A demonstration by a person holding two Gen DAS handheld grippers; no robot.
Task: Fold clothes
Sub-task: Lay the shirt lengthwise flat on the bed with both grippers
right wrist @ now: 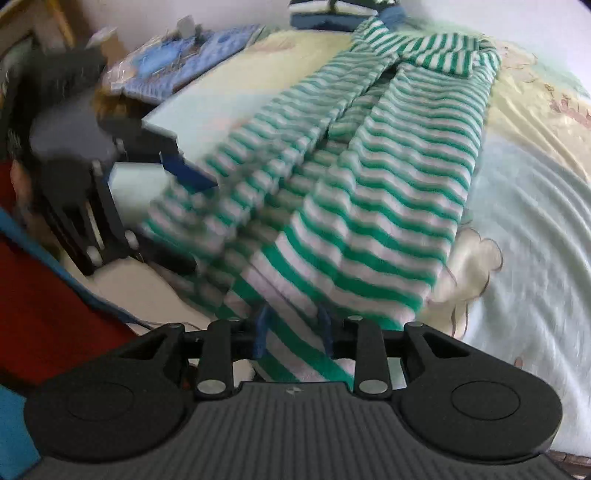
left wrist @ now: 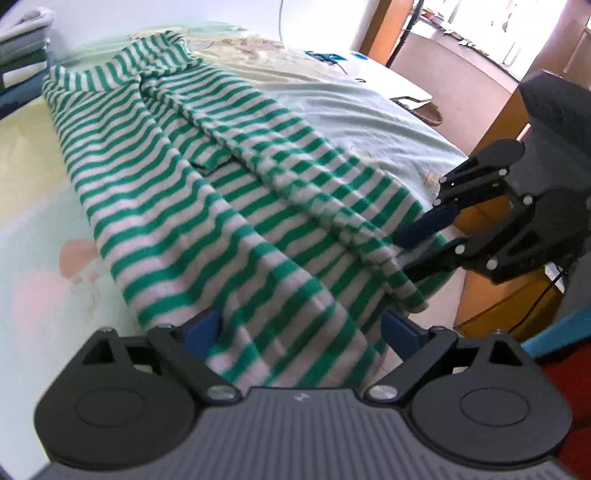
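Observation:
A green-and-white striped garment (left wrist: 229, 192) (right wrist: 369, 177) lies lengthwise on the bed, its sleeves folded in over the body and its collar at the far end. The near hem hangs at the bed's edge. My left gripper (left wrist: 301, 328) (right wrist: 203, 225) is spread wide over the hem's left part, and cloth lies between its blue pads (left wrist: 203, 328) without being pinched. My right gripper (right wrist: 293, 330) (left wrist: 402, 254) straddles the hem's right corner with a narrow gap. Striped cloth runs between its fingers (right wrist: 262, 332), loosely, not clamped.
The pale printed bed sheet (left wrist: 351, 92) (right wrist: 524, 206) spreads right of the garment. A stack of folded clothes (left wrist: 22, 44) (right wrist: 332, 14) sits at the bed's far end. A woven basket (left wrist: 424, 110) and orange wooden furniture (left wrist: 495, 122) stand beyond the bed's edge.

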